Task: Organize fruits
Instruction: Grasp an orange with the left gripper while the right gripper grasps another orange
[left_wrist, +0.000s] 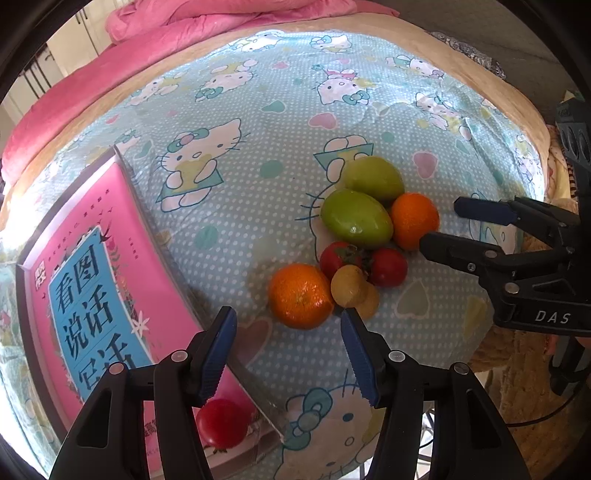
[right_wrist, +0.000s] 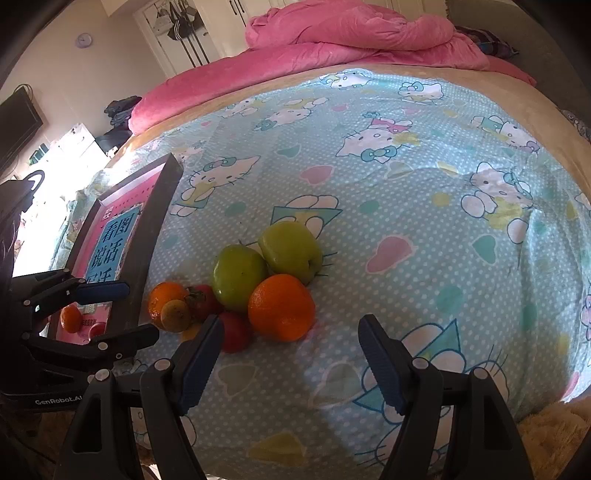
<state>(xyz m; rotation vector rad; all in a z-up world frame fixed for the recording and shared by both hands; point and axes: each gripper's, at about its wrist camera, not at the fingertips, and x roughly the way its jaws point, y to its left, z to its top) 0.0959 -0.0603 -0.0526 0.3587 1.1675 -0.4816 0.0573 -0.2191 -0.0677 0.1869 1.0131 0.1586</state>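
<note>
Nearest, the left gripper hangs over the sheet with jaws partly apart and nothing between them, a red tomato lying just below its left finger on the pink tray; the right gripper, jaws likewise apart and empty, points at the fruit from the right. Just beyond, the cluster lies in touching contact — near orange, two yellowish fruits, two red tomatoes, a second orange and two green fruits farther back. Farthest, a pink quilt is heaped across the bed.
</note>
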